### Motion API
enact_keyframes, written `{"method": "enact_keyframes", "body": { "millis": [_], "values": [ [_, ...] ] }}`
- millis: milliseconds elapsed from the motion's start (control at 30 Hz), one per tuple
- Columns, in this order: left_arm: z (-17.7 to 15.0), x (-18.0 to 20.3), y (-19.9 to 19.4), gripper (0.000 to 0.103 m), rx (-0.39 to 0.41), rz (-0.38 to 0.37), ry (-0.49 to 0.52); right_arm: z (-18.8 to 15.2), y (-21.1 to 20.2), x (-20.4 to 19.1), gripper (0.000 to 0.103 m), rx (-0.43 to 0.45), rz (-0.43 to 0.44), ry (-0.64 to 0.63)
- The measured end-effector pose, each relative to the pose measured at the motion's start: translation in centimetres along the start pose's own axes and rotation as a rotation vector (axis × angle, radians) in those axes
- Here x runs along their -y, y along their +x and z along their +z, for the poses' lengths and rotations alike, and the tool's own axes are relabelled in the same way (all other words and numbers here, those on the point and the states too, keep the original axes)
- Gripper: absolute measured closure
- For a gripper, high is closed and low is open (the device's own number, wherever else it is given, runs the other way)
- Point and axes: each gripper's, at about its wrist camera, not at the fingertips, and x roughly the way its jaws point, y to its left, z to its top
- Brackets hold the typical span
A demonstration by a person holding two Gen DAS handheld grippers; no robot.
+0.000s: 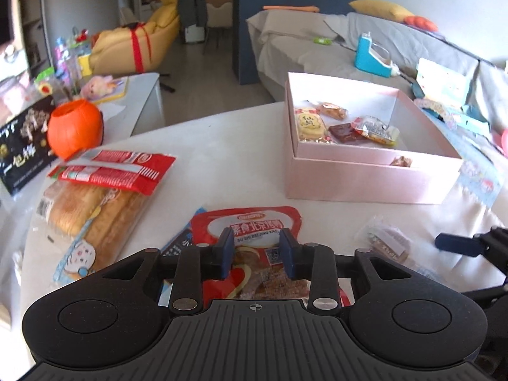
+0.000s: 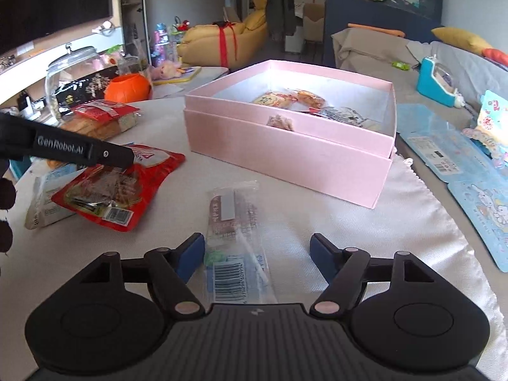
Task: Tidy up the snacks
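The left gripper has its jaws part open over the red snack bag. The right gripper has its jaws wide open around the clear snack packet, near the pink box.

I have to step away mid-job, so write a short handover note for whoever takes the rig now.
Left tool: open, fingers straddling the red snack pouch on the table; grip not confirmed.
Right tool: open, over the clear wrapped snack bar.
Done: several small snacks already sit in the pink box.
Left: red pouch, snack bar and the bread bag are outside the box.
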Motion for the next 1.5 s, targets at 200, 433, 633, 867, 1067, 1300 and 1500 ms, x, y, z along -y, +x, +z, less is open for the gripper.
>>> {"method": "enact_keyframes", "body": {
  "millis": [200,433,633,867,1067,1300,1500],
  "values": [
    [0.8,1.7,0.3,0.056,-0.046,0.027,0.079,0.0,0.2,0.3,0.028,0.005,0.013,0.022],
    [0.1,3.5,0.5,0.045,-0.064,0.058,0.236,-0.3,0.0,0.9,0.028,0.017,0.016,0.052],
    [0.5,1.7,0.0,0.045,-0.048,0.128,0.178,-0.3,-0.1,1.2,0.028,0.021,0.022,0.075],
    [0.5,0.5,1.4,0.032,-0.104,0.076,0.089,-0.3,0.0,1.1,0.027,0.019,0.021,0.068],
    [0.5,0.6,1.7,0.028,-0.106,0.052,0.072,-0.3,0.0,1.1,0.027,0.019,0.021,0.069],
    [-0.2,0.9,0.1,0.061,-0.084,0.017,0.062,-0.2,0.0,1.2,0.027,0.017,0.025,0.072],
    [-3.0,2.0,-1.5,0.070,-0.115,-0.113,0.072,-0.3,-0.2,0.6,0.027,-0.014,-0.027,0.036]
  ]
}}
